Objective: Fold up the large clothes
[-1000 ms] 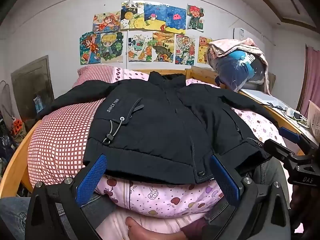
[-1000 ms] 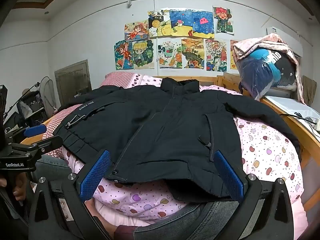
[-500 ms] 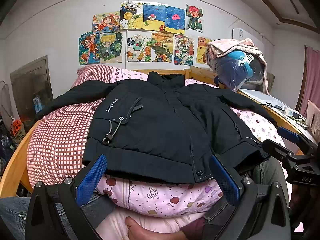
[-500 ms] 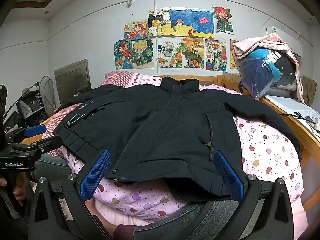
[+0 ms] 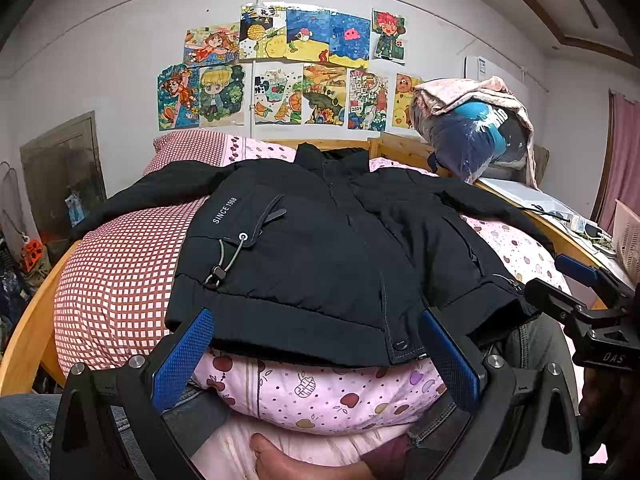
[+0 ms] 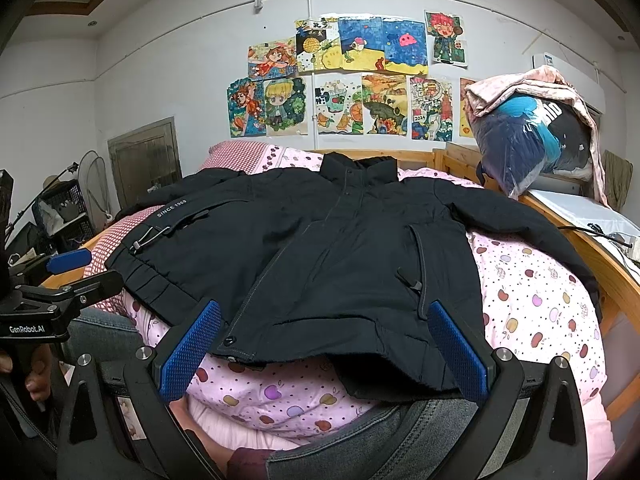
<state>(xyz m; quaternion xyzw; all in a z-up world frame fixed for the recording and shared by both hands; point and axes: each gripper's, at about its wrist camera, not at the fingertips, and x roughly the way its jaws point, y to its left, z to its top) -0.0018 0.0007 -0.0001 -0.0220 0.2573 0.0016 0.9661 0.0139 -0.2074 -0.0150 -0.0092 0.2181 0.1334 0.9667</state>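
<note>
A black padded jacket [image 5: 320,248] lies spread front-up on the bed, collar toward the wall, both sleeves stretched out sideways; it also shows in the right wrist view [image 6: 344,256]. My left gripper [image 5: 316,344] is open and empty, hovering just before the jacket's hem, left of its front closure. My right gripper [image 6: 324,340] is open and empty just before the hem on the jacket's right half. Each gripper appears at the edge of the other's view.
The bed carries a red-checked quilt [image 5: 120,264] and a pink fruit-print quilt [image 6: 532,296], framed by a wooden rail [image 6: 592,248]. A bagged bundle of clothes [image 5: 476,136] sits on the right rail. A person's jeans-clad legs and bare foot [image 5: 280,456] are below.
</note>
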